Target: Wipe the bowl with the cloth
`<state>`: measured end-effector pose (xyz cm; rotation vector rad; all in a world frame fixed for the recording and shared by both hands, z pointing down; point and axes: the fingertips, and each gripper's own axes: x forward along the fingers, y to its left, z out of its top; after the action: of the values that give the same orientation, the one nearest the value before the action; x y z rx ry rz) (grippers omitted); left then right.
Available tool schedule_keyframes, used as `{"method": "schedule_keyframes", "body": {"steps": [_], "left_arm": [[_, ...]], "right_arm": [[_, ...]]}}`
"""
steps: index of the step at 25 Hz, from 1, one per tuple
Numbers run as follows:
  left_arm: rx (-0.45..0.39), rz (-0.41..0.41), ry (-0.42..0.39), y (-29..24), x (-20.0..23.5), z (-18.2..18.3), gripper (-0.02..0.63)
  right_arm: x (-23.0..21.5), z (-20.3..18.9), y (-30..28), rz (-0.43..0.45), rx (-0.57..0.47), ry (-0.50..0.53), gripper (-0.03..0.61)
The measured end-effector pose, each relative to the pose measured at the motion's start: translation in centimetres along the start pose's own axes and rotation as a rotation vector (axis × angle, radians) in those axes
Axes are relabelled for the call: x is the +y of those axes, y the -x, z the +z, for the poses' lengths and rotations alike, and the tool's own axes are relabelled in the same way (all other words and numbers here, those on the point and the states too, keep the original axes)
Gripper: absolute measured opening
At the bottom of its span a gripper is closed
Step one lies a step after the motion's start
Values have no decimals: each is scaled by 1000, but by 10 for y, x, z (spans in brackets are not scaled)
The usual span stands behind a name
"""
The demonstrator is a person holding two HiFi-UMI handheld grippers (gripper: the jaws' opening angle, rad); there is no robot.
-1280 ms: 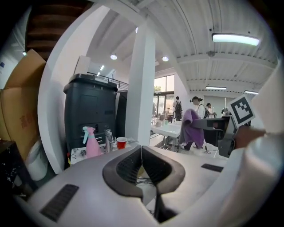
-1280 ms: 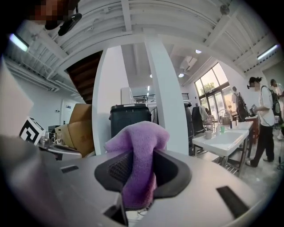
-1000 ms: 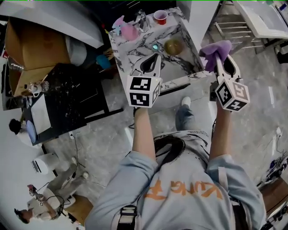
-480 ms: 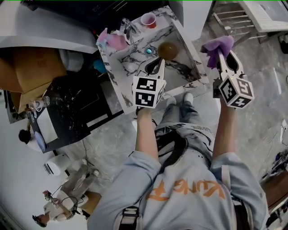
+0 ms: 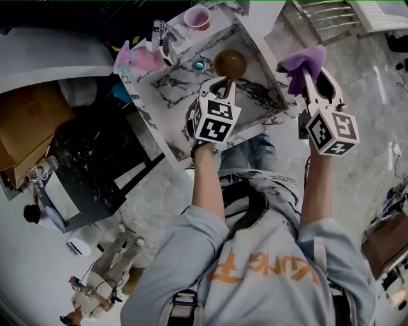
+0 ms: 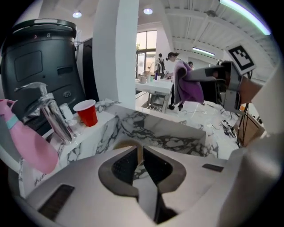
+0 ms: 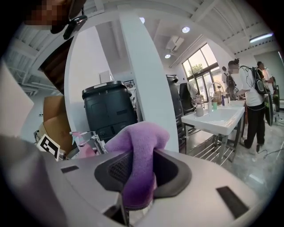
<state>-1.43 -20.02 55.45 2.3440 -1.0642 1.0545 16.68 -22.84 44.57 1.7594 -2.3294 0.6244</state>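
A brown bowl (image 5: pixel 229 62) sits in the marble sink (image 5: pixel 258 95), near the teal drain (image 5: pixel 199 65). My left gripper (image 5: pixel 221 81) hangs over the sink's near side, its tips just short of the bowl, shut with nothing between them. In the left gripper view the shut jaws (image 6: pixel 141 153) hide most of the bowl (image 6: pixel 120 143). My right gripper (image 5: pixel 305 71) is held to the right of the sink, shut on a purple cloth (image 5: pixel 301 62). The cloth (image 7: pixel 140 164) bulges up from between the pads in the right gripper view (image 7: pixel 141 177).
A chrome faucet (image 5: pixel 160 35), a red cup (image 5: pixel 196 17) and a pink bottle (image 5: pixel 143 59) stand on the sink's rim. A black cabinet (image 5: pixel 95 159) and a cardboard box (image 5: pixel 29 127) are at the left. A person stands at a far washbasin (image 7: pixel 222 117).
The sink and bowl have come nearer; my left gripper has moved forward over the sink towards the bowl. My right gripper still holds the cloth beside the sink.
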Motion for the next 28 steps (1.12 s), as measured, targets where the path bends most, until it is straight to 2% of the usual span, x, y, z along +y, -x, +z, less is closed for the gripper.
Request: {"method": "schedule_keyframes", "body": {"steps": [5, 10, 11, 13, 14, 23, 25, 28], "left_arm": [[111, -74, -113, -36, -8, -27, 25], [198, -110, -214, -67, -13, -51, 28], [210, -115, -227, -72, -14, -55, 44], [227, -122, -243, -81, -13, -62, 120], [231, -124, -250, -85, -13, -64, 124], [278, -91, -334, -120, -8, -80, 120], [280, -82, -348, -123, -6, -79, 63], [273, -72, -362, -124, -4, -73, 44]], "right_arm": [[10, -11, -11, -6, 37, 21, 131], [14, -16, -17, -16, 56, 33, 130], [13, -17, -18, -20, 59, 32, 130], [12, -19, -19, -29, 64, 28, 130], [11, -20, -18, -34, 67, 28, 131], [16, -30, -15, -46, 93, 31, 130], [19, -31, -14, -45, 97, 35, 131], [22, -30, -12, -45, 96, 40, 131]]}}
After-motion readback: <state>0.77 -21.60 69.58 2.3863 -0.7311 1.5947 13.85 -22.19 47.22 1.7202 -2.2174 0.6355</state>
